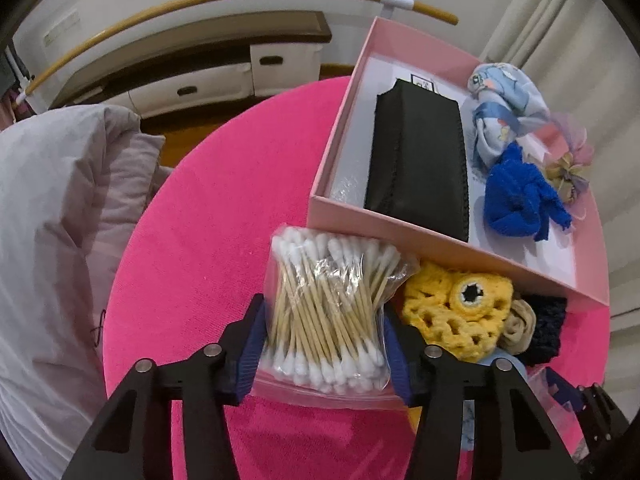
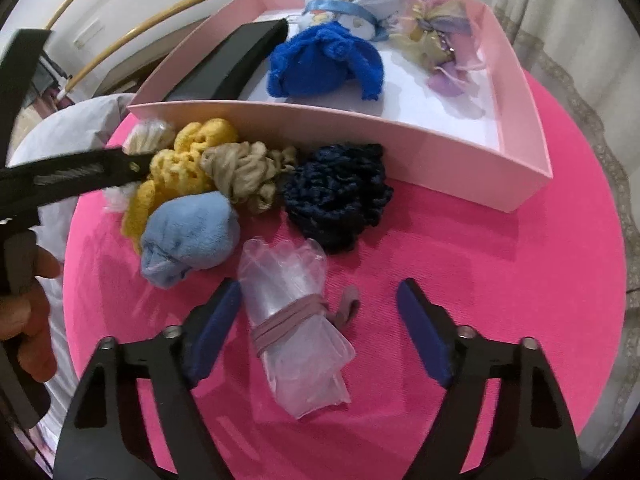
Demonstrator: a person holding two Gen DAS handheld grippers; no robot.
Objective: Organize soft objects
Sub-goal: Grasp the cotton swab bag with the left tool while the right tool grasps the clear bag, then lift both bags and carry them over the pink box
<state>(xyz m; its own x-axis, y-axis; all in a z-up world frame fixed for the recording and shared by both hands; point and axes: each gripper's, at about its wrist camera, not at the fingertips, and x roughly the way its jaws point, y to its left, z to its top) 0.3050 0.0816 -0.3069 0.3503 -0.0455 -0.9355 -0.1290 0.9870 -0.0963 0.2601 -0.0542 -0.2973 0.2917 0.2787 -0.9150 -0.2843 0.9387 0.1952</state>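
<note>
Partly done, by the look of it. Already in pink box (image 1: 448, 240): black pouch (image 1: 420, 160), patterned blue cloth (image 1: 504, 108), royal-blue cloth (image 2: 324, 60), ribbon bundle (image 2: 444, 48).

Still on pink table (image 2: 480, 280), left to right: cotton-swab bag (image 1: 328, 312), yellow crochet (image 1: 452, 312), light-blue cloth (image 2: 188, 236), beige scrunchie (image 2: 244, 172), navy crochet (image 2: 340, 196), banded plastic roll (image 2: 292, 332).

Left gripper (image 1: 324, 344) jaws clamped on swab bag. Right gripper (image 2: 320, 336) jaws open astride plastic roll, right pad well clear.

Box wall at 12 o'clock hems the pile; free table toward 3 o'clock; table rim near at 4.
</note>
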